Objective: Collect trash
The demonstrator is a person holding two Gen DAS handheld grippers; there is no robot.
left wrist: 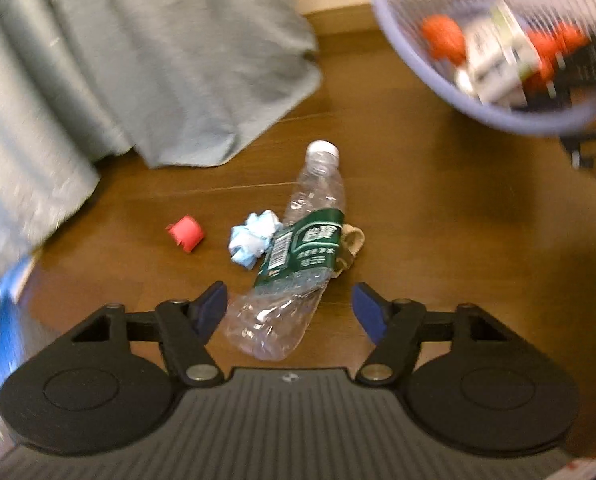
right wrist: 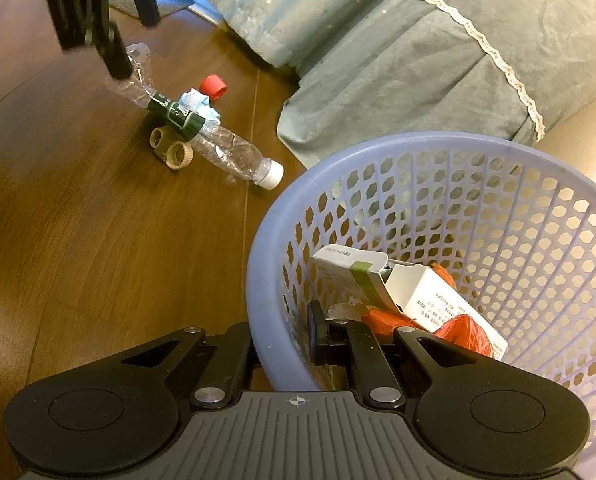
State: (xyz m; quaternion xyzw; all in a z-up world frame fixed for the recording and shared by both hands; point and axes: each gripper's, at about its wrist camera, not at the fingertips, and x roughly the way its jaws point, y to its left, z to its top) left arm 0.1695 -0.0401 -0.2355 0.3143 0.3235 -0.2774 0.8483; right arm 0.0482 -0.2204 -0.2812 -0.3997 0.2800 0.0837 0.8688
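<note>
Both grippers are working near the crushed plastic bottle (left wrist: 294, 256): the left gripper (left wrist: 290, 308) is straddling its flattened base with jaws apart, pads not pressing it, while the right gripper (right wrist: 282, 332) is clamping the lavender basket (right wrist: 477, 148) by its rim. Lying on the wooden floor (right wrist: 98, 240), the bottle is wearing a green label with white characters and a barcode – too blurred to read. Touching the bottle are a blue paper wad (left wrist: 254, 240) and tan rings (right wrist: 172, 146); a red scrap (left wrist: 186, 233) is sitting just beyond the wad. Grey bedding (right wrist: 417, 60) is hanging behind the bottle – bare floor is lying open on its other side. Inside the basket, a white carton (right wrist: 417, 292) with small print is resting on orange netting (right wrist: 463, 334).
</note>
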